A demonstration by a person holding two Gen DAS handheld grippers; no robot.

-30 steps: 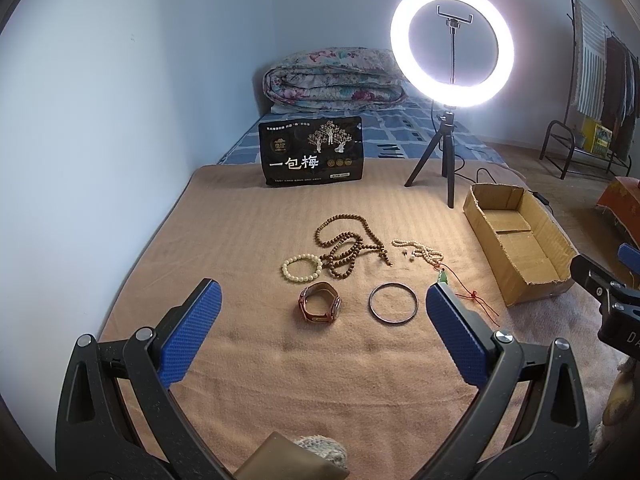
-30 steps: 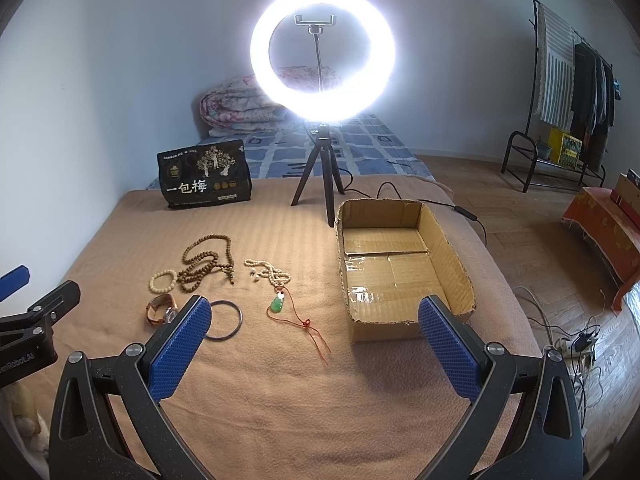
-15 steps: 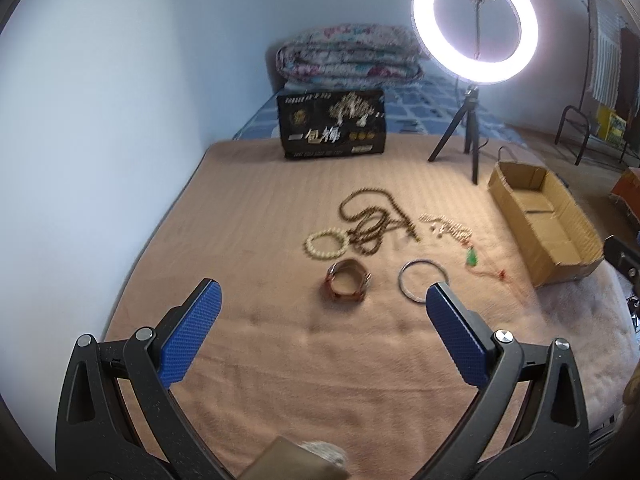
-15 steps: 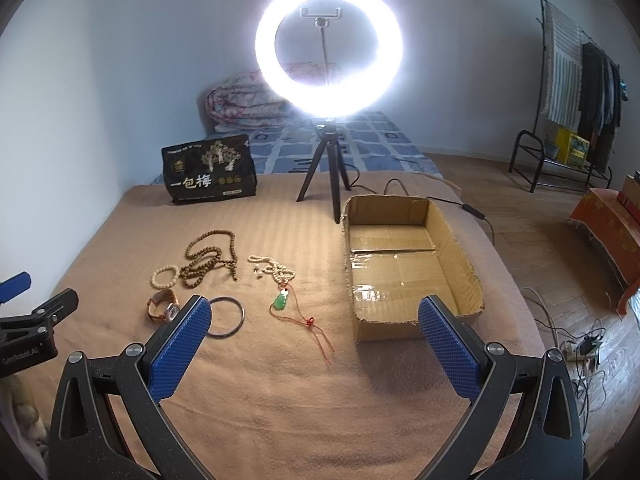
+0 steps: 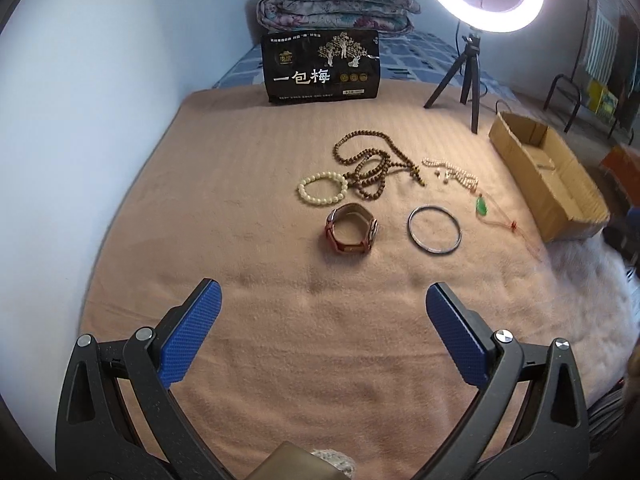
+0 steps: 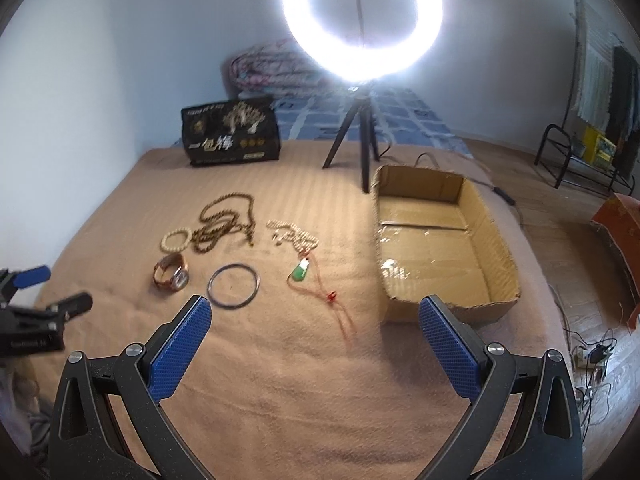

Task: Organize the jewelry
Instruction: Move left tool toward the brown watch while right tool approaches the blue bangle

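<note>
Jewelry lies on a tan blanket: a brown leather watch, a dark metal bangle, a white bead bracelet, a long brown bead necklace, a small pale bead string and a green pendant on a red cord. My left gripper is open and empty, hovering short of the watch. My right gripper is open and empty, near the bangle and the pendant. An open cardboard box sits to the right.
A black printed bag stands at the back of the blanket. A lit ring light on a tripod stands behind the box. A folded quilt lies at the far wall. A clothes rack and cables are on the floor at right.
Both grippers have moved forward toward the jewelry, so the pieces look larger and nearer. The left gripper also turned left. Both stayed open.
</note>
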